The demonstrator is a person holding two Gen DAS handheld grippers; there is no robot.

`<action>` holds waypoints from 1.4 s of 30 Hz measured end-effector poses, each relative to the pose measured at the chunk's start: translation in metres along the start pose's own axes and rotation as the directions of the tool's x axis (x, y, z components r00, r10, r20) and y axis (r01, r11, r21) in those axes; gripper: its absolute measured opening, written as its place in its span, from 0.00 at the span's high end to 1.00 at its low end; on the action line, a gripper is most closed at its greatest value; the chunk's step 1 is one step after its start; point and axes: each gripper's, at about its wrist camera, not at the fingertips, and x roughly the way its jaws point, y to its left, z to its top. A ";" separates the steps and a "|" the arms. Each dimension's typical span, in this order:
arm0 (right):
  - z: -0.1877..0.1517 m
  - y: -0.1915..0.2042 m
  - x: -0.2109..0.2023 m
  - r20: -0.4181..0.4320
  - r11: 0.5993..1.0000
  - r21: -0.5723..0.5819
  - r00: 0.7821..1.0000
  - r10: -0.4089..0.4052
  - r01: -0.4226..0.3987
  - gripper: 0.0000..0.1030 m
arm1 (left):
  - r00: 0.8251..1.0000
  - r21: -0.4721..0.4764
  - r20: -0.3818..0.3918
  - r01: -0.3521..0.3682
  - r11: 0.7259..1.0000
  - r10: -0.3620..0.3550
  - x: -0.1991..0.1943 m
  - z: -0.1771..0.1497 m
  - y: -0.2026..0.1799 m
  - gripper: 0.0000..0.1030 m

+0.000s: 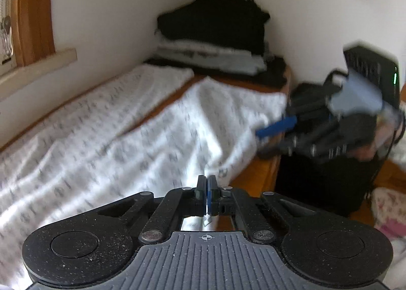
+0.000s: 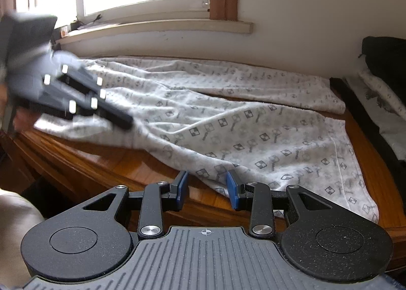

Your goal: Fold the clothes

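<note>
A white garment with a grey printed pattern (image 1: 106, 132) lies spread and creased on a wooden table (image 2: 96, 160). In the left wrist view my left gripper (image 1: 206, 188) is shut on the garment's near edge, and a sliver of white cloth shows between its pads. The right wrist view shows that left gripper (image 2: 125, 121), blurred, at the garment's left edge. My right gripper (image 2: 207, 186) stands open at the garment's near edge (image 2: 215, 178), its blue pads on either side of the hem and not touching it. It appears blurred as the right gripper (image 1: 266, 140) at the cloth's right side.
A stack of folded black and white clothes (image 1: 215, 36) sits in the wall corner at the table's far end. A window with a sill (image 2: 152, 26) runs along the back wall. A dark bin (image 1: 319, 183) and pink floral fabric (image 1: 388, 214) lie below the table's right edge.
</note>
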 end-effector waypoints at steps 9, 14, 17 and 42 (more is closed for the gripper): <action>-0.002 -0.010 0.002 0.016 1.000 -0.006 1.000 -0.002 0.002 0.92 | 0.999 -0.093 0.025 0.030 0.995 -0.028 -0.007 0.029 0.036 1.00; 0.003 -0.025 -0.021 0.076 0.997 -0.013 0.994 -0.079 0.080 0.98 | 0.998 -0.137 0.031 0.063 0.989 -0.059 -0.014 0.022 0.042 0.99; 0.009 -0.039 -0.051 0.109 0.997 0.007 0.991 -0.080 0.080 0.98 | 0.999 -0.151 0.043 0.037 0.988 -0.030 -0.022 0.017 0.049 0.96; -0.039 -0.127 -0.034 0.100 0.945 0.236 0.962 -0.255 0.226 0.86 | 0.994 -0.301 0.041 -0.082 0.950 0.099 -0.024 -0.042 0.108 0.25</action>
